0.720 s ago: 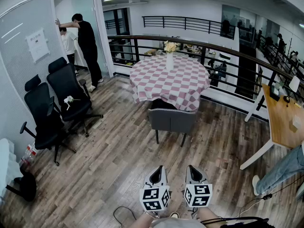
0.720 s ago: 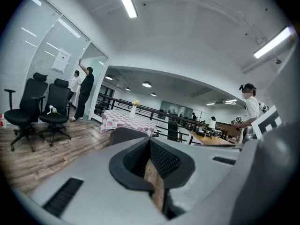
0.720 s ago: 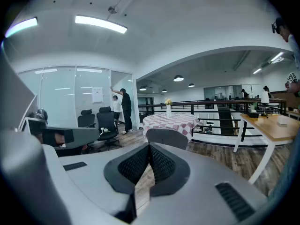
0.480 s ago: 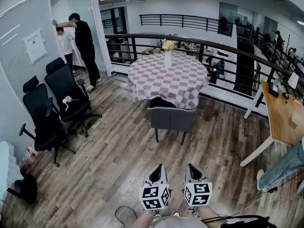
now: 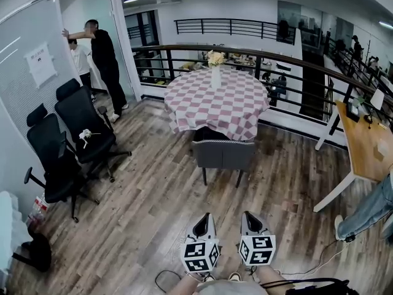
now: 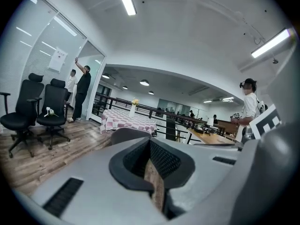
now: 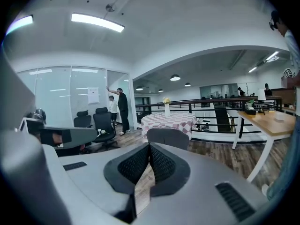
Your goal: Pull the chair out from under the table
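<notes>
A grey upholstered chair (image 5: 223, 155) stands with its back towards me, its seat tucked under the round table (image 5: 239, 118) with the pink-and-white checked cloth. My left gripper (image 5: 204, 217) and right gripper (image 5: 248, 216) are side by side low in the head view. They are well short of the chair and touch nothing. Both are shut and empty. Past the shut jaws in the left gripper view, the left gripper (image 6: 150, 142) points at the chair back (image 6: 127, 134). The right gripper (image 7: 150, 147) likewise faces the chair (image 7: 168, 136) and the table (image 7: 168, 120).
Two black office chairs (image 5: 73, 134) stand at the left by a glass wall, where two people (image 5: 101, 54) stand. A wooden desk (image 5: 368, 146) and a person's leg (image 5: 368, 214) are at the right. A vase of flowers (image 5: 215, 72) sits on the table. A cable (image 5: 164, 280) lies near my feet.
The head view has shifted slightly. Both grippers stay shut in the same place, and the chair has not moved.
</notes>
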Action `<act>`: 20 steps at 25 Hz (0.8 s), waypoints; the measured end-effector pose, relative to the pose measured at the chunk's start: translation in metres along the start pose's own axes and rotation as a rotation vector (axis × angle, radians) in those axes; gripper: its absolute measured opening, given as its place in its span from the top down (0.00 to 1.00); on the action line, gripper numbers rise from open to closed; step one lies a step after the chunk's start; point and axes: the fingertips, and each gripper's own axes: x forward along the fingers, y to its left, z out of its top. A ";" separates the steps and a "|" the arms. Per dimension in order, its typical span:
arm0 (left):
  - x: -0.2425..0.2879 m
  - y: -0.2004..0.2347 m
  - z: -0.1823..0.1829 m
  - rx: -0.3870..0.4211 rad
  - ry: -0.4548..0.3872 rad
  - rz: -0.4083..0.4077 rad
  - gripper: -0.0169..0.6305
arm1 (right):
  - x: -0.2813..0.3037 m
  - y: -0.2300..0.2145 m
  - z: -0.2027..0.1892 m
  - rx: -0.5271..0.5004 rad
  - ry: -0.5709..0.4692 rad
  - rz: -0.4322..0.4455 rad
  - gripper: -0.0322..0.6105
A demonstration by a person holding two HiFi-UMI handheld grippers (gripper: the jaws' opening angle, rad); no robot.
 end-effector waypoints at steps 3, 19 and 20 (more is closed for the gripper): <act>0.001 0.007 0.000 0.022 0.004 -0.013 0.97 | 0.004 0.003 -0.004 0.007 0.008 -0.016 0.92; 0.047 0.023 -0.015 -0.001 0.059 -0.019 0.97 | 0.037 -0.022 -0.019 0.037 0.071 -0.058 0.92; 0.053 0.024 -0.015 -0.004 0.059 -0.012 0.97 | 0.043 -0.025 -0.019 0.037 0.077 -0.053 0.92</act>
